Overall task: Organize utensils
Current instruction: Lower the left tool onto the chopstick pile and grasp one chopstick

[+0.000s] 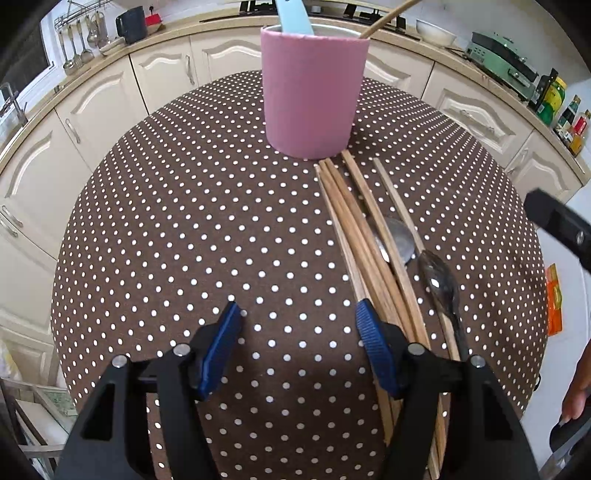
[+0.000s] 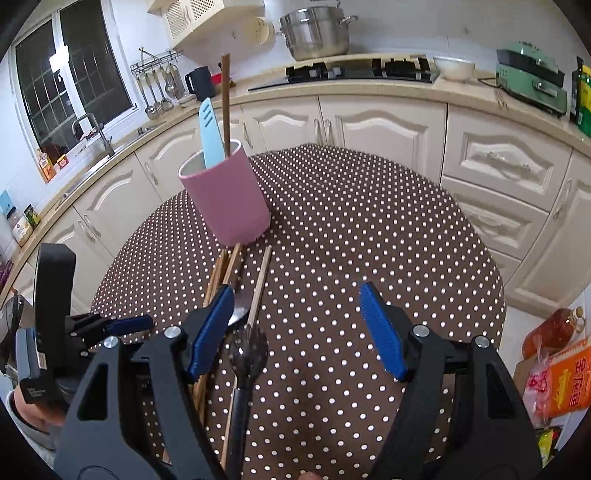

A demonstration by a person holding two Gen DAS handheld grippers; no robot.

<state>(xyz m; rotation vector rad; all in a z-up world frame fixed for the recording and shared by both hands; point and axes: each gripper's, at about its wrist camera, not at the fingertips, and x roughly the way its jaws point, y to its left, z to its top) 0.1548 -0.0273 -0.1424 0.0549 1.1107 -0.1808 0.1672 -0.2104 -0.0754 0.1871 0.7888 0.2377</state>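
Note:
A pink utensil cup [image 1: 312, 92] stands on the dotted table and also shows in the right wrist view [image 2: 226, 199]. It holds a light blue spatula [image 2: 209, 133] and one brown chopstick [image 2: 225, 103]. Several wooden chopsticks [image 1: 364, 240] lie in front of the cup, with two metal spoons [image 1: 441, 284] among them. In the right wrist view the chopsticks [image 2: 260, 284] and a dark spoon [image 2: 248, 354] lie below my gripper. My left gripper [image 1: 297, 314] is open and empty, left of the chopsticks. My right gripper [image 2: 297, 299] is open and empty above the spoon.
The round table has a brown polka-dot cloth [image 1: 184, 229]. Cream kitchen cabinets [image 2: 388, 125] curve around behind it. A stove with a steel pot [image 2: 316, 33], a kettle [image 2: 199, 83] and a green appliance [image 2: 532, 81] stand on the counter. Bags and a bottle [image 2: 554, 328] lie at right.

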